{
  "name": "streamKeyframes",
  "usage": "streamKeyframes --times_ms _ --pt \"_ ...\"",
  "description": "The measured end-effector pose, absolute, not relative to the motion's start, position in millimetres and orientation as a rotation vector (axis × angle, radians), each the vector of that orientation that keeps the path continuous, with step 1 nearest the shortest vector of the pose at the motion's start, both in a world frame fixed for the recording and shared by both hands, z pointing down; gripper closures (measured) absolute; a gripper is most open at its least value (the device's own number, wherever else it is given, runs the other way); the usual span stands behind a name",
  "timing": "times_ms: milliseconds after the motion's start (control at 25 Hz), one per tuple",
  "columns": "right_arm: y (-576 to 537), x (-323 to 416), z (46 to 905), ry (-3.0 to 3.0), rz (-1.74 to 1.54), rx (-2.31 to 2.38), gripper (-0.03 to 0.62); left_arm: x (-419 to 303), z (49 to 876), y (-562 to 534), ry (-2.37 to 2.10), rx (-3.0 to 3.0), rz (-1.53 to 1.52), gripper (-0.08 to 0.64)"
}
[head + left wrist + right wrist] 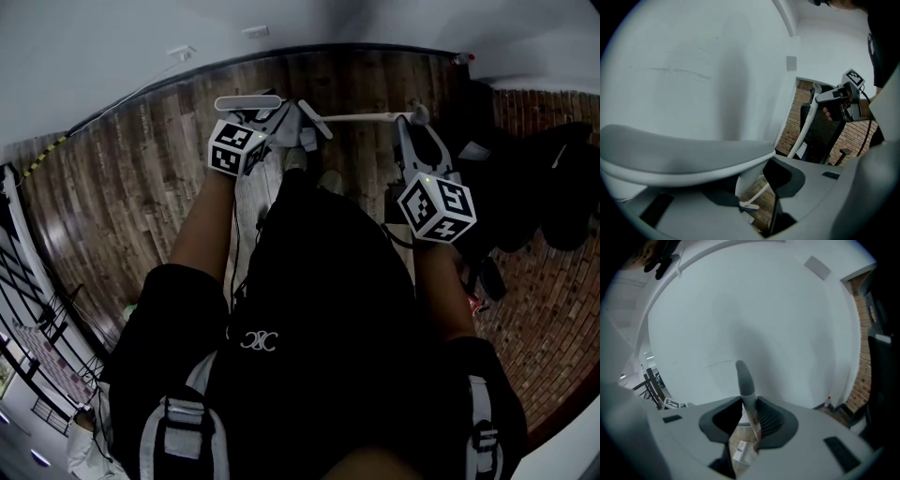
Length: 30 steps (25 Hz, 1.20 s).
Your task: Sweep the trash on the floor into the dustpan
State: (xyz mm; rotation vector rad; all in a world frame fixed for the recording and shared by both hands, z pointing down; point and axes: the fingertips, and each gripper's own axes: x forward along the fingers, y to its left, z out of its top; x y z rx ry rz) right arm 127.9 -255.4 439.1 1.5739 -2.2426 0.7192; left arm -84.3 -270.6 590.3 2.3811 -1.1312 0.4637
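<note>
Left gripper [286,122]: jaws drawn in on the wide top grip of the dustpan [248,101]. We read this as a firm hold. The pan end is not clear in any view.

Right gripper [412,131]: jaws closed tight on the broom [366,117], just below its grey tip.

Broom head [750,205]: down on the floor [141,187], seen between the left jaws.

Trash: one scrap of paper [743,453] lies on the boards below the right jaws. It is loose and not in the pan.

Progress: both tools are in hand. We judge no trash collected yet, as far as we can see. Left to do: set the pan lip on the floor by the paper and draw the broom across into it.

Edges: the wall [94,56] and its skirting run just ahead. A dark chair [818,133] stands near on the right, and a small bottle [828,401] sits at the wall foot.

Open room: bare boards spread to the left, as far as a rack [28,309] well apart. We judge strokes toward the left or toward us the safest.
</note>
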Motion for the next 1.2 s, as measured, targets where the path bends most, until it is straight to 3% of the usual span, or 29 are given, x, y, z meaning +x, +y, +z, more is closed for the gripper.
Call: streamKeyframes --times_ms 720,960,1200 --pt "-186 204 456 -2.061 0.506 1.671 0.494 -71 598 -252 -1.123 2.342 0.501 0.407" --pt "-163 160 467 -1.963 0.485 1.715 0.494 -87 591 -249 -1.064 2.393 0.453 0.407" --pt "-181 70 473 -1.999 0.516 1.717 0.494 -100 588 -245 -0.995 2.425 0.409 0.407"
